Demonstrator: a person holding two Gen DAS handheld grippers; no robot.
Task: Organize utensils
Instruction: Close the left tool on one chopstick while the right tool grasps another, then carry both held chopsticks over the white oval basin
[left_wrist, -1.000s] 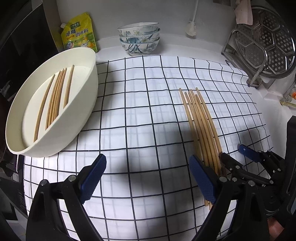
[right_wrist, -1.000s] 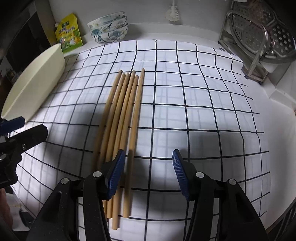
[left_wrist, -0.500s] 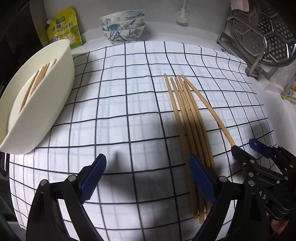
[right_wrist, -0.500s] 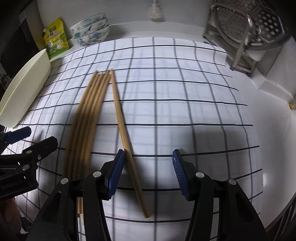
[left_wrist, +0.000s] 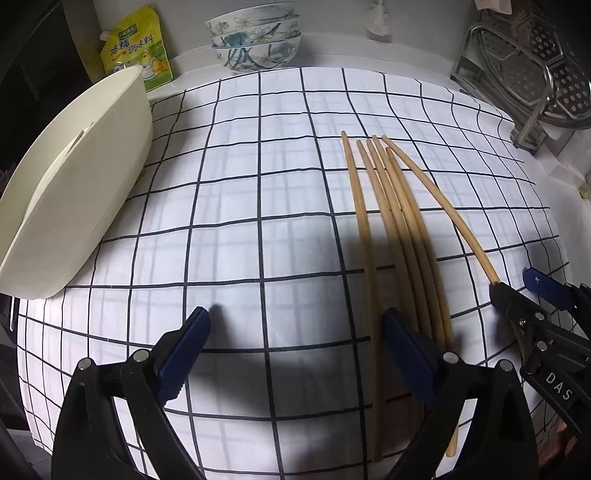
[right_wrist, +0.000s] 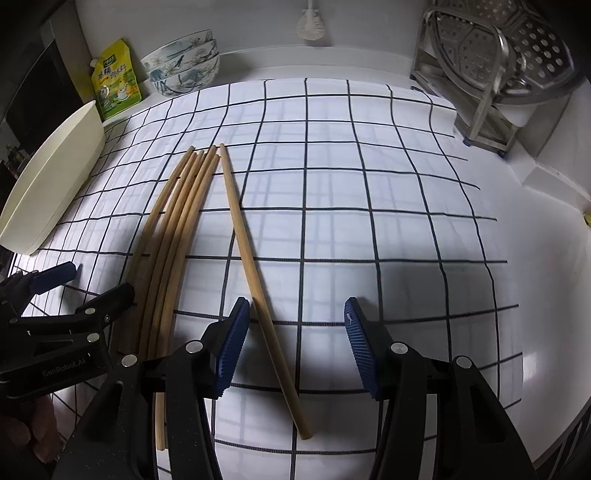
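Six chopsticks remain on the checked cloth (right_wrist: 369, 206) over the table. Five lie bunched (right_wrist: 173, 229); one stray chopstick (right_wrist: 255, 280) is angled off to their right, its near end between the right tongs' (right_wrist: 293, 343) spread, empty jaws. Left tongs (left_wrist: 295, 354) also apart and holding nothing, right finger (left_wrist: 410, 354) over the bundle's near ends. White oval tray (left_wrist: 77, 199) sits at the cloth's left edge; contents mostly hidden from here. Judgement: task partway at best, all six loose sticks still to move, likely starting with the stray.
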